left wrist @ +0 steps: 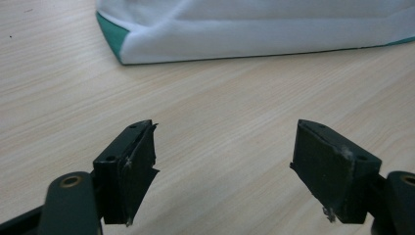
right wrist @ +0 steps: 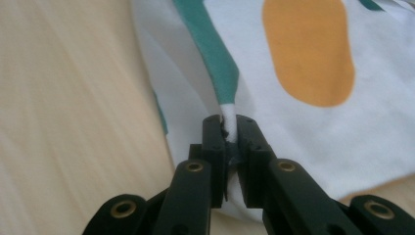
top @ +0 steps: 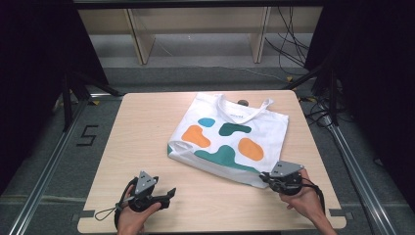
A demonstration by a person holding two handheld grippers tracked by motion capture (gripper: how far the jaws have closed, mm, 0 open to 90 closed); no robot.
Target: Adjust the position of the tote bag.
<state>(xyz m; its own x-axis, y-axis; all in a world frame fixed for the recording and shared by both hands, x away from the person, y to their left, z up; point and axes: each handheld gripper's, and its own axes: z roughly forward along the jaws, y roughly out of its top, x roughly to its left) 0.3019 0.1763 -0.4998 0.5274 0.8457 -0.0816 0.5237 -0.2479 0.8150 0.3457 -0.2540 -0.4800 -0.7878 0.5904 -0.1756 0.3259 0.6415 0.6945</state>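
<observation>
Soft matt cloth tote bag [top: 230, 134] on smooth, pale wood-grain table [top: 142, 147].

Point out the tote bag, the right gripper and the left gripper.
tote bag [top: 264, 128]: high view, white cloth of its face.
right gripper [right wrist: 229, 128]: right gripper view, between its fingertips, pinching a fold of the bag.
left gripper [left wrist: 222, 169]: left gripper view, gap between its open jaws.

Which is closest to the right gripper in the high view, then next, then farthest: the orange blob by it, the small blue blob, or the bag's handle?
From the right gripper, which pinches the tote bag at its near corner:
1. Orange blob, just beyond the gripper.
2. Blue blob, toward the bag's far left.
3. Handle, at the bag's far edge.
</observation>
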